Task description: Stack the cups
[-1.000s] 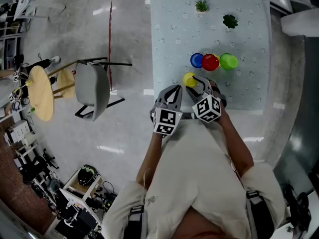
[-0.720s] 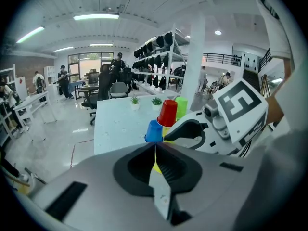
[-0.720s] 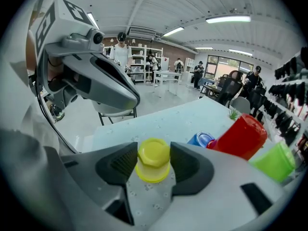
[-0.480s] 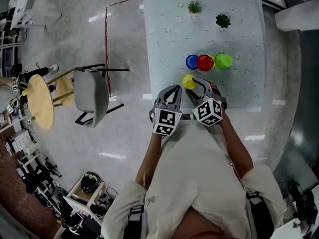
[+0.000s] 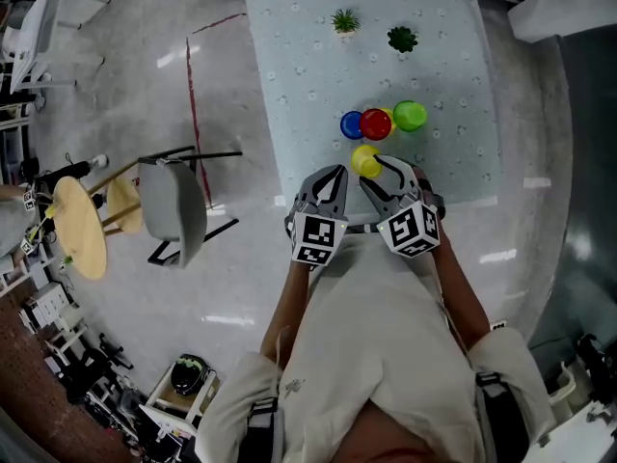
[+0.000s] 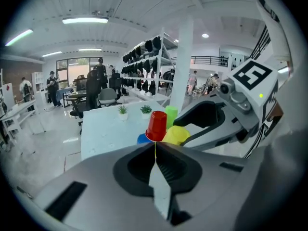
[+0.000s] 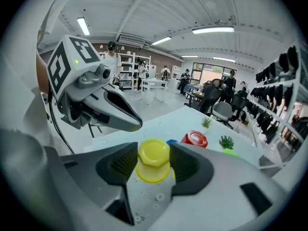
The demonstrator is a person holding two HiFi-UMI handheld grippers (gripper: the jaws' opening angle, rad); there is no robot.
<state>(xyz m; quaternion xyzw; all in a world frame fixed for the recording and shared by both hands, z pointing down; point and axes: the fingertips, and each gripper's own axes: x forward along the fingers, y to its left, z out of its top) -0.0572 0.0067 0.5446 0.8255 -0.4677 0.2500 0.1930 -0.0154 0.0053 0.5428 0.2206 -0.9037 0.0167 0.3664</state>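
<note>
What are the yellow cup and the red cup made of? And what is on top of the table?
The yellow cup looks like plastic: one bright, even colour, smooth, with a soft shine. The red cup looks the same, smooth and a bit glossy. The table seems covered by a thin pale sheet with small printed flowers, cloth or vinyl; I cannot tell which.

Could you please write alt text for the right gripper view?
The right gripper holds an upside-down yellow cup between its fingers over a pale table. Behind stand a red cup, part of a blue cup and a green cup, and two plants; the shut left gripper reaches in from upper left.
</note>
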